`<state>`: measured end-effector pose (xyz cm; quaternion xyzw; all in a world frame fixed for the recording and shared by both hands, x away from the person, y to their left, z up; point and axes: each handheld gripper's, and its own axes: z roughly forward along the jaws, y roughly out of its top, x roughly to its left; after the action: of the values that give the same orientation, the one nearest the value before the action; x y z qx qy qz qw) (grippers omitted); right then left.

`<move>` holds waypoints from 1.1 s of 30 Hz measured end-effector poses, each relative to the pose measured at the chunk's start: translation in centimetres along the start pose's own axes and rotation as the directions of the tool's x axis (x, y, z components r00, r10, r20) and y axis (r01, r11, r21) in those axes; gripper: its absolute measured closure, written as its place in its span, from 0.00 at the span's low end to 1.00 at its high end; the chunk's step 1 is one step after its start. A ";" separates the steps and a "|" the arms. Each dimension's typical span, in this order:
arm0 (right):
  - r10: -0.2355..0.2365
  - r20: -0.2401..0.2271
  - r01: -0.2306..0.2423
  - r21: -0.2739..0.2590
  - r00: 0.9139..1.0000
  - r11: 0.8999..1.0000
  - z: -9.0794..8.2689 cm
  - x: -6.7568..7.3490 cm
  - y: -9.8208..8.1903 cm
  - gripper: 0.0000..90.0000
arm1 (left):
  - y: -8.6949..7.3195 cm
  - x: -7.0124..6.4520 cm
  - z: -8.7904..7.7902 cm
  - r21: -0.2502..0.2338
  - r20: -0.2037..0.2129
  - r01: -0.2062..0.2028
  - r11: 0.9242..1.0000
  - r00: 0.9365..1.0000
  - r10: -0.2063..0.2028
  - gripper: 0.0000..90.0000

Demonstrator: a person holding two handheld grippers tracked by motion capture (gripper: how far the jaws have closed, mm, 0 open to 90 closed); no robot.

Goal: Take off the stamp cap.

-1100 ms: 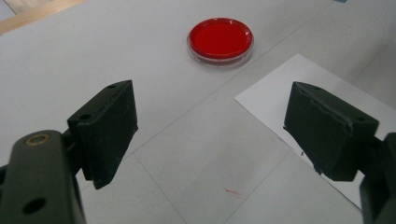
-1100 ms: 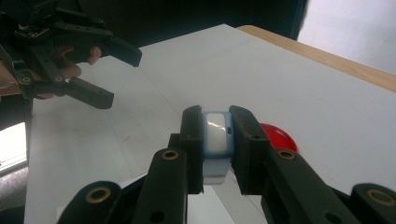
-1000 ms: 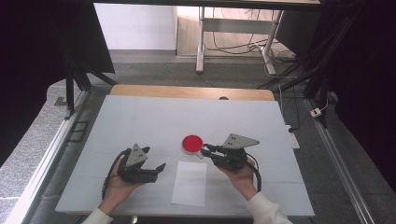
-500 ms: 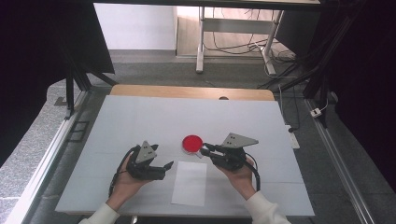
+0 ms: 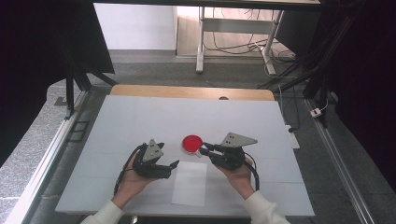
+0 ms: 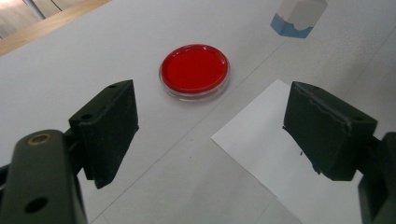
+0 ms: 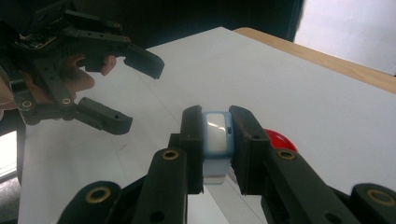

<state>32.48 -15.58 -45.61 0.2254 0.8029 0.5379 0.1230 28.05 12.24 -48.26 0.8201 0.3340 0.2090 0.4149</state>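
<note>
White table (image 5: 140, 121) carried a paper sheet (image 5: 189, 183) and a red dish (image 5: 192, 143) just beyond it. Left gripper (image 5: 173, 166) stood with jaws wide apart beside the sheet. Right gripper (image 5: 202, 150) clamped a small blue-and-white block (image 7: 216, 133) beside the dish.

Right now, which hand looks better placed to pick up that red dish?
The left one, I'd guess. The left gripper has its fingers wide open and empty, aimed toward the red dish. The right gripper is already shut on a small blue-and-white block, so it has no room.
</note>
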 end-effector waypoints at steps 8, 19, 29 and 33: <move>-0.002 -0.001 0.002 0.001 1.000 1.000 0.3 0.1 0.0 0.84 | 0.5 -0.4 0.7 0.001 0.011 -0.007 1.000 1.000 0.007 0.20; 0.001 0.003 -0.001 -0.004 1.000 1.000 0.6 0.2 0.1 0.84 | 1.1 -1.1 1.7 0.004 0.028 -0.023 1.000 0.999 0.023 0.20; 0.009 -0.002 -0.009 -0.009 1.000 1.000 0.9 0.2 0.1 0.83 | 1.6 -1.8 2.6 0.005 0.040 -0.035 0.999 0.999 0.035 0.20; 0.011 -0.003 -0.011 -0.011 1.000 1.000 0.9 0.2 0.2 0.84 | 1.8 -1.9 2.9 0.003 0.041 -0.036 0.999 0.999 0.036 0.20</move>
<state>32.73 -14.64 -45.81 0.2283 0.7988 0.5435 0.1202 29.19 8.51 -48.61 0.8310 0.3110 0.1989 0.4161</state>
